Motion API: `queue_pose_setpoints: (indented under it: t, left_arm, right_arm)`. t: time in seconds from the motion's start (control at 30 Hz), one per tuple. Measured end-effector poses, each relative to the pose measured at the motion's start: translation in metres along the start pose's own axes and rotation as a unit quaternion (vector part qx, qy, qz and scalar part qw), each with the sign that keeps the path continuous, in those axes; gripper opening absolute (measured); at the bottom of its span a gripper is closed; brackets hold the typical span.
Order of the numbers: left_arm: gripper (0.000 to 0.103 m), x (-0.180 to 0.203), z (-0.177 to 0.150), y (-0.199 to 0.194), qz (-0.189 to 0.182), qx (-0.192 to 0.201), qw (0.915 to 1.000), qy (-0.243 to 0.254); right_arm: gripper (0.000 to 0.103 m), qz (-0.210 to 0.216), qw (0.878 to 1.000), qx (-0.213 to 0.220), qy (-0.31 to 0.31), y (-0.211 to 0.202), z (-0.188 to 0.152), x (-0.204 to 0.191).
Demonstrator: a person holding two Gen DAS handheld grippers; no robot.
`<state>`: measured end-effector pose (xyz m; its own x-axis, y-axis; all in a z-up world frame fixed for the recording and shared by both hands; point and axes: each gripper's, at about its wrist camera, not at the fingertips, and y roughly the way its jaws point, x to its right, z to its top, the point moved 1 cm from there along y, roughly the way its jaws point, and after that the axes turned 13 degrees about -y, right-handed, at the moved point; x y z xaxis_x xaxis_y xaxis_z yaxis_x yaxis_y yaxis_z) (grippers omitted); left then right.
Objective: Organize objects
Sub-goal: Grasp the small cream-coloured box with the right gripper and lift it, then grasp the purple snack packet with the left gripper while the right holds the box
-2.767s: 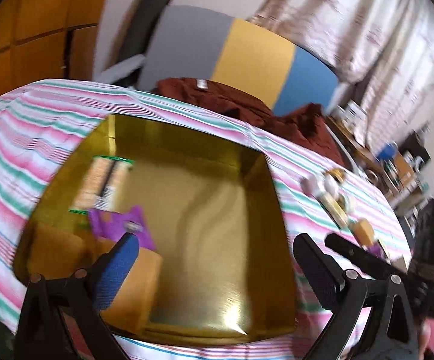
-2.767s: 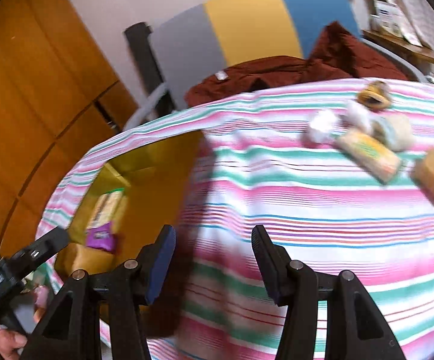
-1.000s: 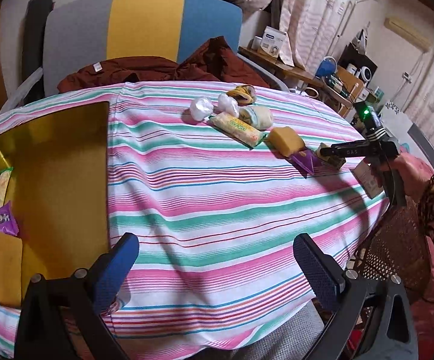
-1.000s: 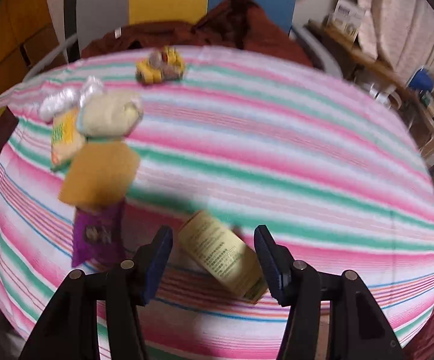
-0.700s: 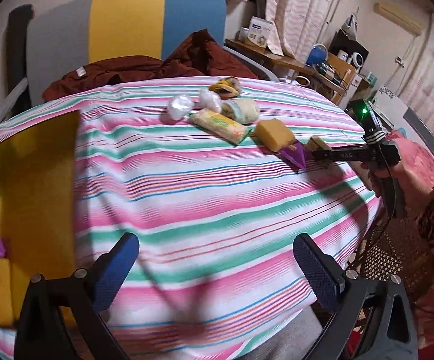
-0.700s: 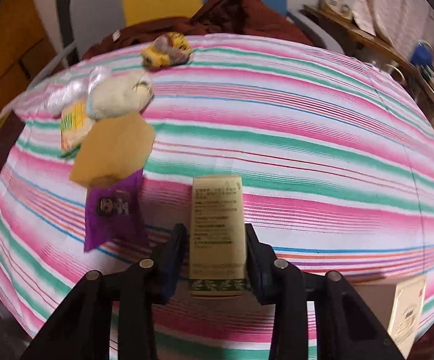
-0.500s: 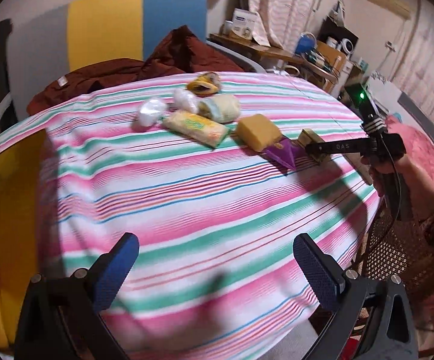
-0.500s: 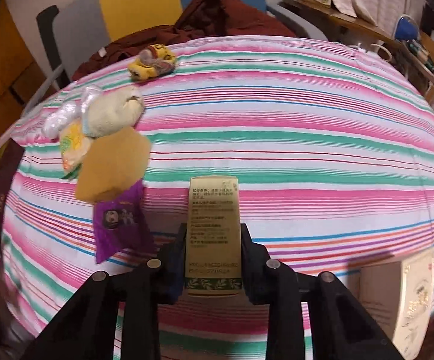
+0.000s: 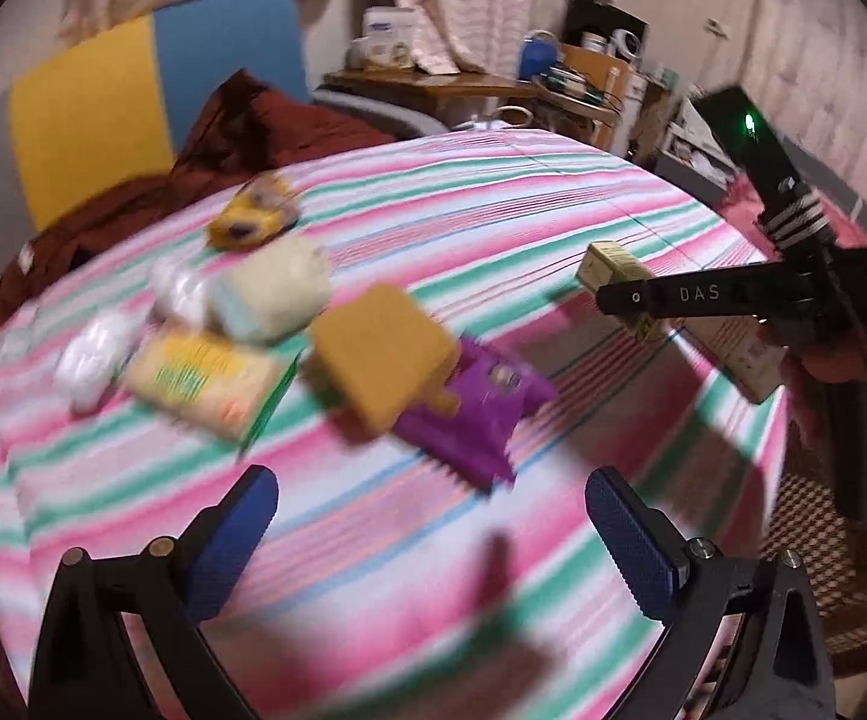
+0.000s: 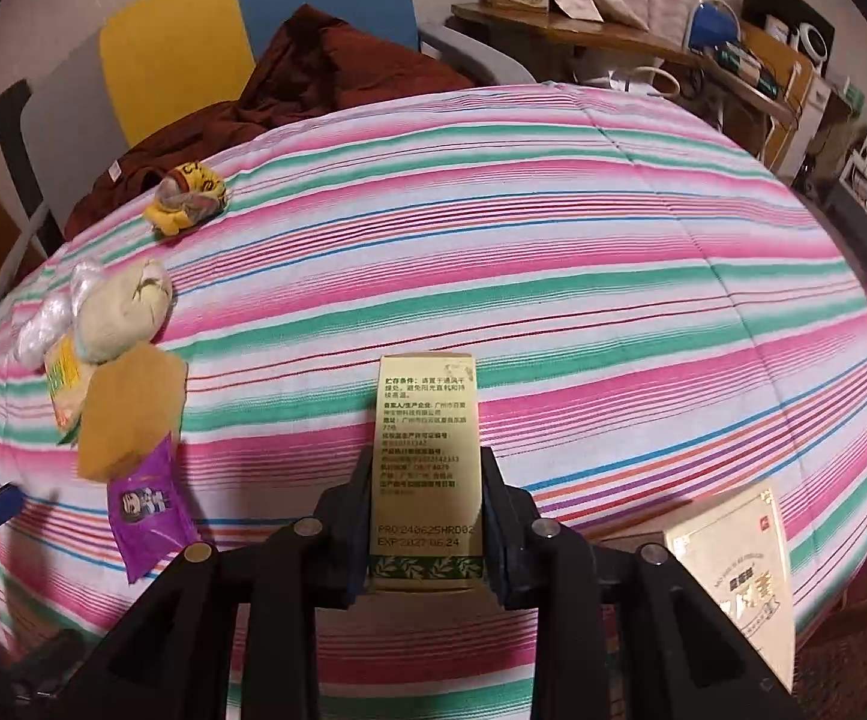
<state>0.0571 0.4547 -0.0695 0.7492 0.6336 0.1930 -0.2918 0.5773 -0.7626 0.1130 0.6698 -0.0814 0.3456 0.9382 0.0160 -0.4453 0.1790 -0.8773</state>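
My right gripper point(image 10: 426, 483) is shut on a slim gold carton point(image 10: 427, 462) with printed text, held above the striped tablecloth point(image 10: 553, 252). The left wrist view shows that same carton point(image 9: 610, 267) between the right gripper's black fingers point(image 9: 673, 295). My left gripper point(image 9: 430, 525) is open with nothing between its blue pads point(image 9: 235, 531), just short of a purple packet point(image 9: 481, 414) and a tan block point(image 9: 382, 357). Further left lie a yellow-green packet point(image 9: 205, 381), a pale bundle point(image 9: 277, 291), white wrapped pieces point(image 9: 97, 354) and a yellow toy point(image 9: 250, 219).
A second, larger gold box point(image 10: 739, 588) lies at the table's near right edge. A chair with a dark red cloth point(image 10: 337, 72) stands behind the table. A cluttered shelf point(image 10: 733, 60) runs along the far right. The left wrist view is motion-blurred.
My right gripper closed on the gold carton and lifted it. My left gripper swung right, away from the gold tray, toward the group of snacks.
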Motion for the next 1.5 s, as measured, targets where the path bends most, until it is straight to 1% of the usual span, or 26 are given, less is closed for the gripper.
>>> queue_pose_setpoints:
  t: [0.03,0.1,0.17,0.2,0.27,0.37,0.47,0.57,0.63,0.7,0.73,0.87,0.93,1.0,1.07,1.13,1.23,1.37,1.5]
  left_arm:
    - [0.1,0.007,0.004,0.006,0.007,0.004,0.9998,0.019]
    - [0.09,0.016,0.009,0.013,0.007,0.007,0.9991,0.042]
    - [0.088,0.024,0.014,0.024,0.005,-0.001,0.9978,0.067]
    - [0.083,0.027,0.015,0.029,0.008,-0.004,0.997,0.077]
    - [0.078,0.033,0.017,0.037,0.011,-0.005,0.9951,0.098]
    - [0.078,0.039,0.014,0.042,0.009,0.002,0.9922,0.125]
    - [0.078,0.038,0.01,0.045,0.015,0.007,0.9908,0.134]
    - [0.073,0.036,-0.002,0.038,0.001,0.02,0.9891,0.146]
    - [0.07,0.036,-0.01,0.033,-0.016,0.015,0.9877,0.155]
    - [0.059,0.038,-0.013,0.032,-0.032,0.006,0.9859,0.164]
    - [0.057,0.04,-0.013,0.033,-0.037,0.0,0.9849,0.169]
    - [0.057,0.046,-0.005,0.045,-0.028,-0.019,0.9876,0.153]
    - [0.05,0.049,-0.001,0.048,-0.034,-0.027,0.9886,0.144]
    - [0.037,0.054,-0.001,0.049,-0.039,-0.03,0.9886,0.142]
    - [0.037,0.057,-0.004,0.049,-0.042,-0.029,0.9883,0.144]
    - [0.037,0.056,-0.009,0.046,-0.042,-0.019,0.9877,0.149]
    - [0.036,0.051,-0.013,0.042,-0.046,-0.015,0.989,0.14]
    - [0.036,0.042,-0.024,0.028,-0.046,-0.006,0.9906,0.129]
    - [0.036,0.034,-0.042,0.011,-0.048,0.001,0.9915,0.121]
  right_arm:
    - [0.03,-0.001,1.0,0.004,-0.005,-0.002,0.001,-0.002]
    - [0.03,-0.001,1.0,0.013,-0.014,-0.005,0.003,-0.006]
    - [0.03,-0.001,0.999,0.023,-0.025,-0.009,0.005,-0.01]
    - [0.03,-0.001,0.999,0.026,-0.028,-0.01,0.006,-0.011]
    - [0.03,0.006,0.999,0.029,-0.026,-0.011,0.007,-0.01]
    - [0.03,0.01,0.999,0.031,-0.018,-0.012,0.007,-0.005]
    - [0.03,0.013,0.999,0.034,-0.011,-0.01,0.008,-0.004]
    - [0.03,0.014,0.999,0.036,-0.01,-0.01,0.009,-0.005]
    - [0.03,0.013,0.999,0.039,-0.011,-0.011,0.009,-0.005]
    - [0.03,0.012,0.999,0.04,-0.013,-0.011,0.009,-0.006]
    - [0.03,0.011,0.999,0.04,-0.013,-0.01,0.009,-0.006]
    - [0.03,0.009,0.999,0.039,-0.011,-0.009,0.009,-0.005]
    - [0.03,0.01,0.999,0.041,-0.008,-0.009,0.01,-0.004]
    - [0.03,0.011,0.999,0.043,-0.004,-0.01,0.01,-0.002]
    - [0.03,0.012,0.999,0.044,0.001,-0.01,0.01,0.001]
    - [0.03,0.012,0.999,0.044,0.004,-0.01,0.01,0.003]
    - [0.03,0.013,0.999,0.049,0.004,-0.012,0.01,0.002]
    - [0.03,0.015,0.998,0.059,-0.003,-0.016,0.01,-0.001]
    - [0.03,0.016,0.998,0.063,-0.011,-0.017,0.009,-0.006]
